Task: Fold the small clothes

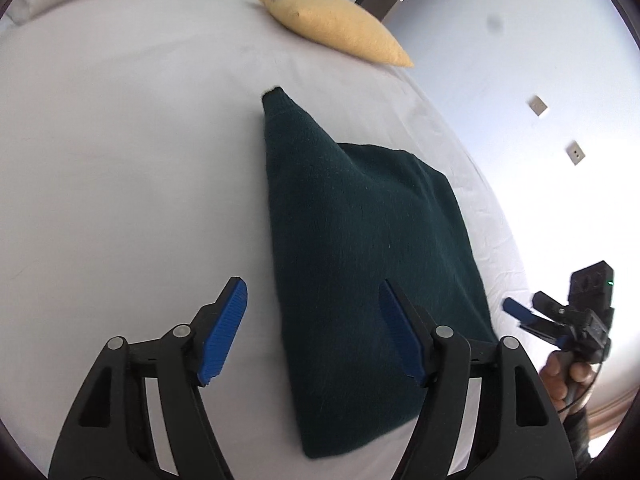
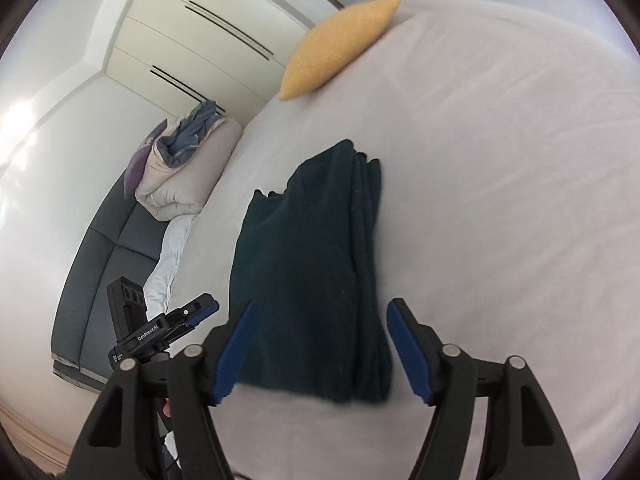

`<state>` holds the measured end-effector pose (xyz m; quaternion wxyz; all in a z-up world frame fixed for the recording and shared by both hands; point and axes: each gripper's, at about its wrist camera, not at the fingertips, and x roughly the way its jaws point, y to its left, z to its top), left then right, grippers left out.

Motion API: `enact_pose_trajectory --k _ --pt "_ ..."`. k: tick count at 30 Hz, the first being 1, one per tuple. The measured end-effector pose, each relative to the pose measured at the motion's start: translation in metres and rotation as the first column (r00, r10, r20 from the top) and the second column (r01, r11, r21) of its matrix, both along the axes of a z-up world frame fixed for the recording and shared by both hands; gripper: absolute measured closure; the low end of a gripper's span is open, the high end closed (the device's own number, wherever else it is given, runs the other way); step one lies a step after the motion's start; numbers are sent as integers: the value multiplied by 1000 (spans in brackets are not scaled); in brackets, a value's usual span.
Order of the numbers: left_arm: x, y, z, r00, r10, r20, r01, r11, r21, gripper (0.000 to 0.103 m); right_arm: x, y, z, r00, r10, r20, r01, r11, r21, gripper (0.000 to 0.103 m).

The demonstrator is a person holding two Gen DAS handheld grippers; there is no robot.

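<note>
We see 1 dark green knitted garment (image 1: 360, 264), folded into a thick, soft wedge with a narrow tip pointing away from the fingers and several layered edges along 1 side. It lies flat on the bed (image 1: 120, 160), just ahead of both pairs of fingers and touching neither.

We count 2 grippers. The left gripper (image 1: 314, 332) has its 2 blue ribbed pads (image 1: 224, 332) spread wide, with only the near corner of the garment showing in the gap and nothing pressed. The right gripper (image 2: 318, 350) stands the same way, its 2 pads (image 2: 236, 354) apart and clear of the cloth's near edge. A hand (image 1: 566, 376) grips the right tool's handle.

Beyond the fingertips, well past the garment, sits 1 yellow pillow (image 1: 340, 28), nubby in texture and pointed at its corners.

The bed is covered by a smooth white sheet, faintly creased toward its edge. To the left of the right fingers we see 1 grey sofa (image 2: 104, 264) carrying 1 rolled beige duvet (image 2: 188, 176), and behind it pale wardrobe doors (image 2: 192, 40) with 3 dark slot handles. The walls are white, with 2 small switch plates (image 1: 538, 106).
</note>
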<state>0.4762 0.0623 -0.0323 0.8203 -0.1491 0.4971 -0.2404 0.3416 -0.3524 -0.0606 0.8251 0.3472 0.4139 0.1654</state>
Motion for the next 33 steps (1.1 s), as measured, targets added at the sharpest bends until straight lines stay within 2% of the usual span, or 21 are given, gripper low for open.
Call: enact_pose_trajectory --k 4,7,9,10,13,15,21,24,27,33 --pt "29 -13 -27 992 -10 -127 7 1000 -25 34 39 7 -11 997 23 -75 -25 999 -29 31" --pt "40 -22 -38 983 -26 -180 10 996 -90 33 64 12 -24 989 38 -146 -44 998 -36 31" --pt "46 -27 -47 974 -28 -224 0 992 -124 33 77 17 -37 977 47 -208 -60 996 -59 38" --pt "49 -31 -50 972 -32 -232 1 991 -131 34 82 19 -41 976 40 -212 -56 996 -69 39" --pt "52 -42 -48 972 -31 -233 10 996 -91 40 86 24 -39 977 45 -208 -67 993 -98 49" --pt "53 -52 -44 975 -34 -219 23 998 -55 45 88 28 -40 976 55 -213 -81 990 -118 60" --pt "53 -61 -36 980 -31 -195 25 999 -31 60 82 37 -35 977 36 -208 -75 980 -182 73" --pt "51 -66 -27 984 -29 -175 28 1000 -6 64 77 50 -23 982 16 -186 -68 959 -277 77" --pt "44 -66 -16 987 -22 -159 23 1000 10 66 67 73 -2 990 9 -140 -64 916 -396 79" --pt "7 -57 22 997 -6 -72 12 997 75 66 34 109 33 996 48 -72 -76 888 -453 81"
